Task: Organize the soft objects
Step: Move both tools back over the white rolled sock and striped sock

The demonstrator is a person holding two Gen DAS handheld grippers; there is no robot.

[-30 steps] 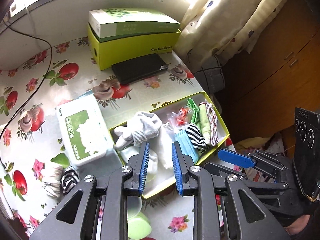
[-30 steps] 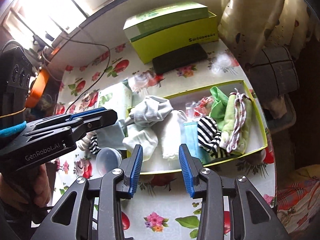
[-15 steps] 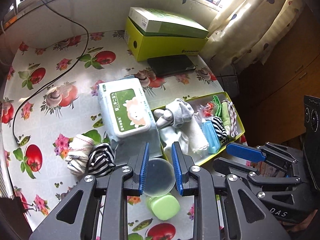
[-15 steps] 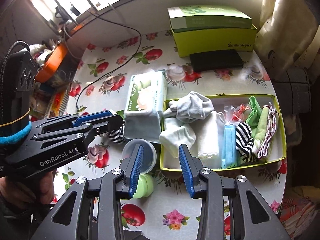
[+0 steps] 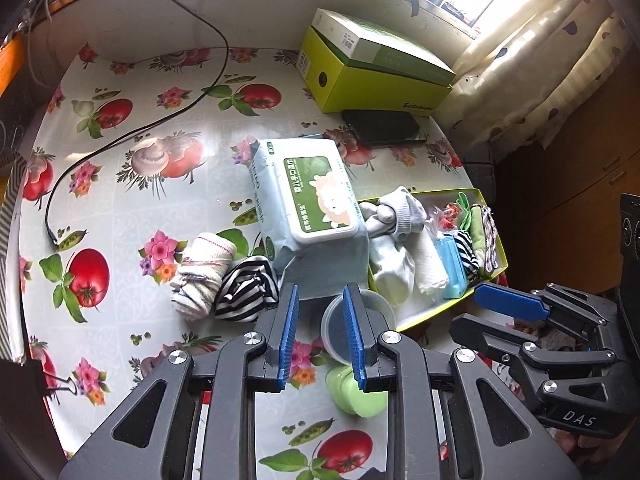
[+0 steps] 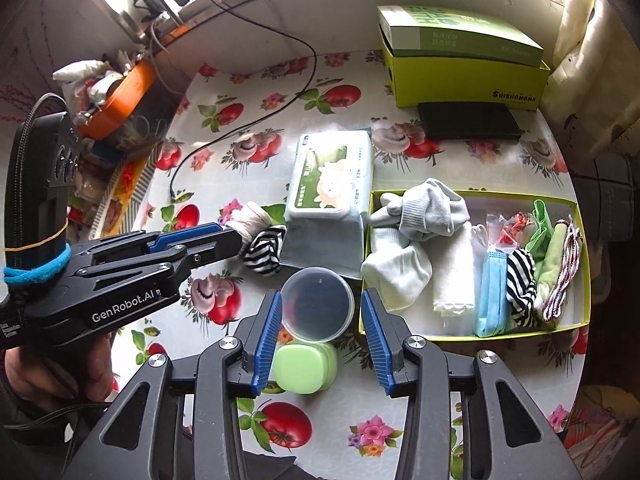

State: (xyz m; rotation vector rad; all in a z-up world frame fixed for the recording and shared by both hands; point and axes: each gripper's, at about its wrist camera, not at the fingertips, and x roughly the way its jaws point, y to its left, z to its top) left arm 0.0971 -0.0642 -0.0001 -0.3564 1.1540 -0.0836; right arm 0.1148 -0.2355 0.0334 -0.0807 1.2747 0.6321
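A yellow-green tray point(image 6: 586, 264) point(image 5: 498, 240) holds grey and white socks point(image 6: 428, 210), a white cloth, a blue mask point(image 6: 490, 292), a striped sock and green cloth. On the table left of it lie a black-and-white striped sock point(image 5: 246, 294) point(image 6: 264, 254) and a white rolled sock point(image 5: 202, 272) point(image 6: 252, 222). My left gripper point(image 5: 318, 334) is open and empty, held above the table just right of the striped sock. My right gripper point(image 6: 322, 338) is open and empty, over a clear round tub point(image 6: 318, 304).
A wet-wipes pack point(image 5: 308, 208) point(image 6: 330, 204) lies between the loose socks and the tray. A green lidded container point(image 6: 304, 366) sits below the tub. A yellow-green box point(image 6: 464, 64), a black phone point(image 6: 468, 126) and a black cable point(image 5: 132, 136) lie farther back.
Both grippers have pulled back and away from the tray toward the left, so the loose socks and the wipes pack came into view. Both stayed open and empty.
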